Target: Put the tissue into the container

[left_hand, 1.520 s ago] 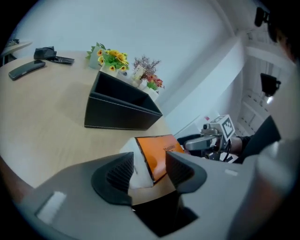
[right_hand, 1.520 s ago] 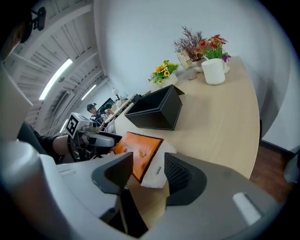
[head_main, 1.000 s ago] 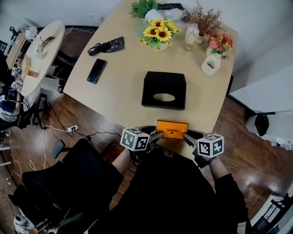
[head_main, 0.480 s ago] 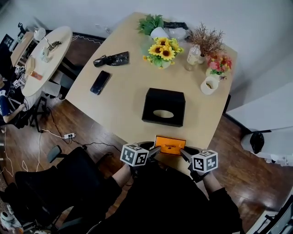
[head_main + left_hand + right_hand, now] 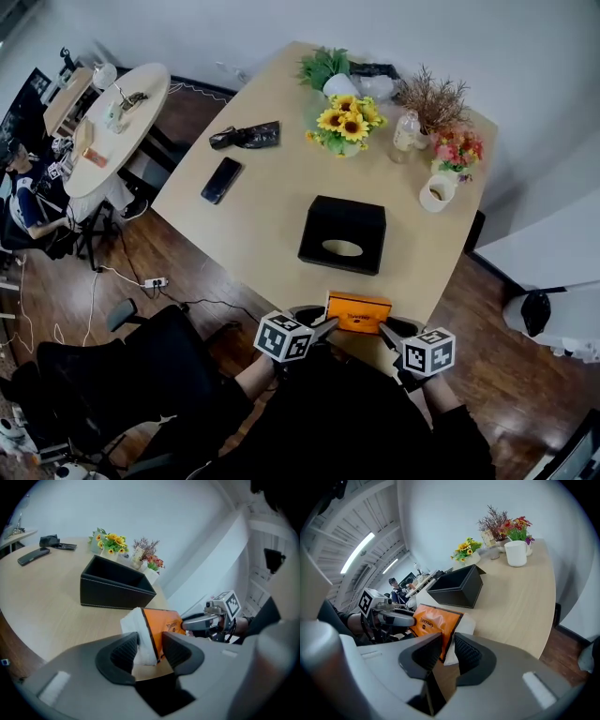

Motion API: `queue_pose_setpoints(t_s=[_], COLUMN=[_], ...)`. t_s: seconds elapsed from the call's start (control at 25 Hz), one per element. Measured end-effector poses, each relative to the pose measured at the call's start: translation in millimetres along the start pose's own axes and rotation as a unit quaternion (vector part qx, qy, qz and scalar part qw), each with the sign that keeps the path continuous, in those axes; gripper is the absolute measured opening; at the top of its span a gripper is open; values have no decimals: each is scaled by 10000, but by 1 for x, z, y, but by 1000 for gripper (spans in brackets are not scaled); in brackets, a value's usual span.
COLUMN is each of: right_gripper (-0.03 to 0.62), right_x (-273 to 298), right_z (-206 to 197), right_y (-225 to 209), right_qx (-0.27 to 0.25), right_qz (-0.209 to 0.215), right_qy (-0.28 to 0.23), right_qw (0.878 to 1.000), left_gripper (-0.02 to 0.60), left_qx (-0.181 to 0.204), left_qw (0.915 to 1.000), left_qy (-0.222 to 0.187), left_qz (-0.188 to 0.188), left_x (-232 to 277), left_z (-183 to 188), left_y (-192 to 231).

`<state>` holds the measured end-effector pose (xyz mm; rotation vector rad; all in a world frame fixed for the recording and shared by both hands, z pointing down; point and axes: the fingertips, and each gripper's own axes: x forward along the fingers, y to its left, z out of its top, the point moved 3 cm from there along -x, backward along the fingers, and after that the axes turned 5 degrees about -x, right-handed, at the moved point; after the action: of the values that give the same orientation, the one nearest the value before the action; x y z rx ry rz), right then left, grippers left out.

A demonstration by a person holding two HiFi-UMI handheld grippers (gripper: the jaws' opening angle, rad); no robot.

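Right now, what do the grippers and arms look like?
Both alike: the left gripper and right gripper have grey moulded bodies and dark ribbed fingers. Each carries a white cube with black square markers. The person wears black sleeves. The right fingers have just been closing, orange tissue pack between them.

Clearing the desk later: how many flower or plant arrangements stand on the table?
4, all at the table's far end: leafy green plant, sunflowers, dried brown sprigs, pink-red flowers. More could hide behind them.

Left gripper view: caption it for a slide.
Left gripper clamps the orange tissue pack; black container sits beyond.
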<state>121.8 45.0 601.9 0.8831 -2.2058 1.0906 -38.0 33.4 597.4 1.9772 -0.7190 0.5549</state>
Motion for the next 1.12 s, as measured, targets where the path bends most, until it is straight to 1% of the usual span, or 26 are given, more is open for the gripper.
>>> queue_pose_setpoints(t_s=[0.16, 0.4, 0.72, 0.88, 1.12], right_gripper=[84, 81, 75, 74, 72], right_x=[-18, -51, -93, -96, -74], right_z=[9, 33, 79, 106, 144], right_y=[2, 10, 32, 42, 60], right_qx=[-100, -391, -918, -966, -936], right_qz=[103, 303, 647, 720, 476], right_qy=[-197, -474, -793, -912, -1039], right_qw=[9997, 9976, 9905, 9885, 9890], left_gripper=[150, 149, 149, 149, 149], left_qx=[149, 220, 269, 285, 346], left_qw=[9997, 9985, 9953, 9938, 9941], left_qy=[-161, -469, -884, -1036, -1018], left_qz=[95, 198, 300, 302, 138], left_x=[-8, -26, -61, -78, -98], left_z=[9, 28, 59, 80, 112], left_y=[-20, -51, -87, -87, -55])
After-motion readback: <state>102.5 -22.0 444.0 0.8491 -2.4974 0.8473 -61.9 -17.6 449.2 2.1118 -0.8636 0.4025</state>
